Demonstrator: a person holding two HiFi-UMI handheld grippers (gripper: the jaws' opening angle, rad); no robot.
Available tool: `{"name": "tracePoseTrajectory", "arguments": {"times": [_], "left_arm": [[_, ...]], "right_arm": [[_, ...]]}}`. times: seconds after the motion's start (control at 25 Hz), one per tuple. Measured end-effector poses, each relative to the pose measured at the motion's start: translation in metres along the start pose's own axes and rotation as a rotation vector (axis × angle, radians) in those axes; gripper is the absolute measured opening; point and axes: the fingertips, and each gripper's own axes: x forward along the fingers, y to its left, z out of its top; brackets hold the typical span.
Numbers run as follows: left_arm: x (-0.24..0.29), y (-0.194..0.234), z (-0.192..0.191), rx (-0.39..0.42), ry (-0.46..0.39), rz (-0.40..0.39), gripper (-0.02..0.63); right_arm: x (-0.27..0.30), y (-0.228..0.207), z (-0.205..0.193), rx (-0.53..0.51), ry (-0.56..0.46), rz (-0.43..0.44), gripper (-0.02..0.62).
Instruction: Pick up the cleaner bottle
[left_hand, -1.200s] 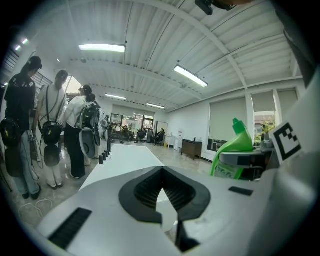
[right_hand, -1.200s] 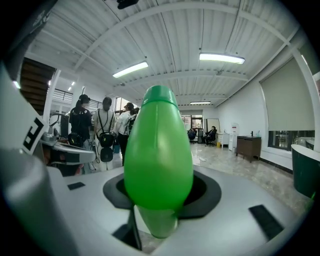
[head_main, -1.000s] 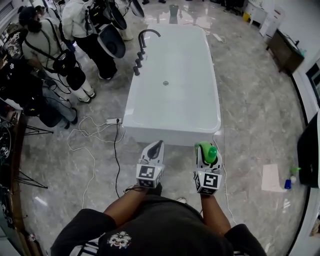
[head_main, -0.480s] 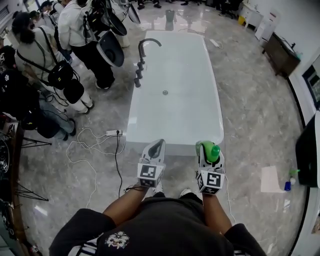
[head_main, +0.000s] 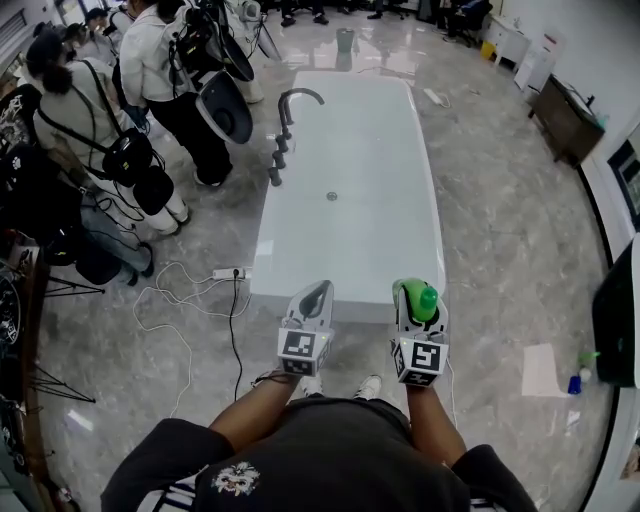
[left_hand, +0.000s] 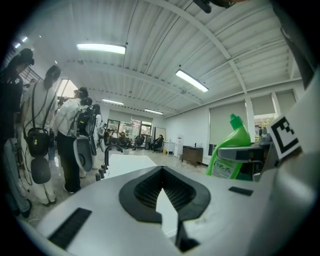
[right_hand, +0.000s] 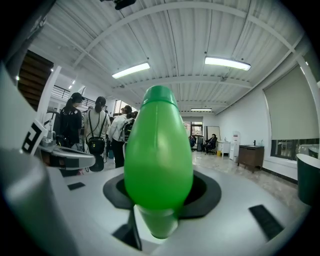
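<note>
1. Over the last second the person stepped closer to the bathtub (head_main: 360, 230). Its near rim, earlier short of both tools, now lay under their tips, and a shoe (head_main: 368, 386) had come into sight on the floor (head_main: 500, 250).
2. The right tool (head_main: 413, 300) stayed clamped on the green cleaner bottle (head_main: 425, 303). The bottle was in the air over the tub's near right corner.
3. The left tool (head_main: 314, 292) stayed with its jaws together and empty, to the left of the bottle and apart from it.
4. The bottle sat the same way in the jaws throughout, so the grip looked steady. The pick-up seemed done, with the bottle being carried toward the tub.
</note>
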Motion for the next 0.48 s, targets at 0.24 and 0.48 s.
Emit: {"name": "tracePoseTrajectory", "arguments": {"times": [0.24,0.48], "left_arm": [[0.010,-0.008,0.002,0.003,-0.010,0.014,0.006],[0.017,-0.017,0.004,0.008,-0.002,0.027,0.006]], "right_arm": [[0.005,-0.012,0.002,0.002,-0.007,0.005,0.192],[0.007,-0.026,0.003,0.009,-0.008,0.004,0.192]]}}
